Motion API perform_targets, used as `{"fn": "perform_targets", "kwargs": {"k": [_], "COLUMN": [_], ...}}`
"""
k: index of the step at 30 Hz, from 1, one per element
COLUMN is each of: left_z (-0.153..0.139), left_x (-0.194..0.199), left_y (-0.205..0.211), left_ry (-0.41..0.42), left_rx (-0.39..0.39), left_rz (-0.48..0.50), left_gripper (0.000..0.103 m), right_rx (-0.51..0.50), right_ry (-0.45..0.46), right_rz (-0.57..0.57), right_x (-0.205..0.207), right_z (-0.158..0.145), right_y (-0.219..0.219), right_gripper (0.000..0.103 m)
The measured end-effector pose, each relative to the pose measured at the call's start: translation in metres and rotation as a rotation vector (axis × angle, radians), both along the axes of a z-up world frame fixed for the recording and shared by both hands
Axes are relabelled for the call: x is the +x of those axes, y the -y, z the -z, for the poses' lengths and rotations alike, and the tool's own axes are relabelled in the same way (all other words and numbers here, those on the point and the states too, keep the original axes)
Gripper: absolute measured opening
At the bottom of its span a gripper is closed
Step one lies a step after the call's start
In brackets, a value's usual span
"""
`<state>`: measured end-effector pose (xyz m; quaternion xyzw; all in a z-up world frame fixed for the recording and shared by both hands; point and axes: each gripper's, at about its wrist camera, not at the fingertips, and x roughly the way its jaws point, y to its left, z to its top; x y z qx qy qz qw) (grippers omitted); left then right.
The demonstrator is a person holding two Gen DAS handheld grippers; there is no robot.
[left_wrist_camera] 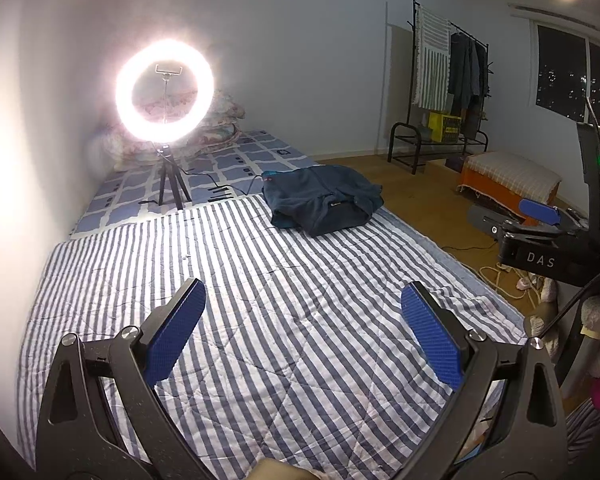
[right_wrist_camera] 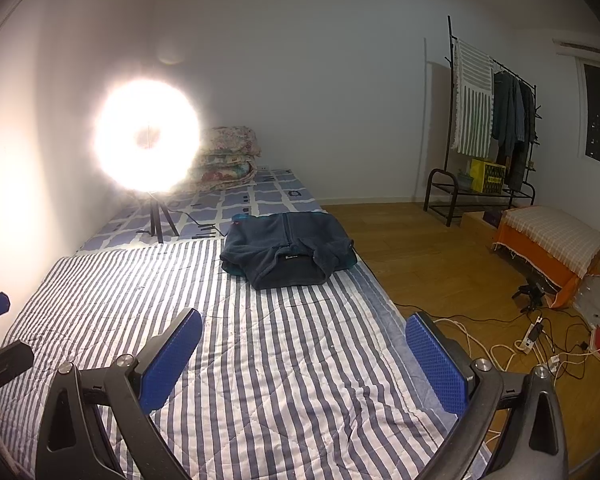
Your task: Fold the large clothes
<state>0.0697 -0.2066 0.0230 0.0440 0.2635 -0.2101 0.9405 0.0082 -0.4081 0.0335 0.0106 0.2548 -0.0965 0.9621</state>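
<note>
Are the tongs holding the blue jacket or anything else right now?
Nothing is held. The left tongs and right tongs are both open above the striped quilt. The folded dark blue jacket lies far ahead, untouched.

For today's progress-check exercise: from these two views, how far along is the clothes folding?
Done: the dark fleece jacket lies in a compact folded bundle at the far end of the striped quilt, near the ring light. In hand: nothing; the left gripper and right gripper both hang open over bare quilt. Left: no other loose garment shows on the bed; clothes on the rack hang untouched.
</note>
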Motion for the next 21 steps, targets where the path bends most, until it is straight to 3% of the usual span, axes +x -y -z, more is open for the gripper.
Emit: {"fn": "perform_targets", "kwargs": {"k": [14, 21], "left_z": [-0.009, -0.012], "left_x": [-0.004, -0.012], "left_y": [0.001, 0.004], "left_ry": [0.013, 0.065], "left_rx": [0.034, 0.062], "left_rz": [-0.038, -0.062], "left_gripper": [0.100, 0.100], "right_rx": [-0.019, -0.024], "right_ry": [-0.004, -0.006], "right_rz": [-0.010, -0.013], "right_x": [-0.001, -0.001], "right_z": [0.003, 0.003], "right_y": [0.003, 0.003], "right_gripper": [0.103, 0.103]}}
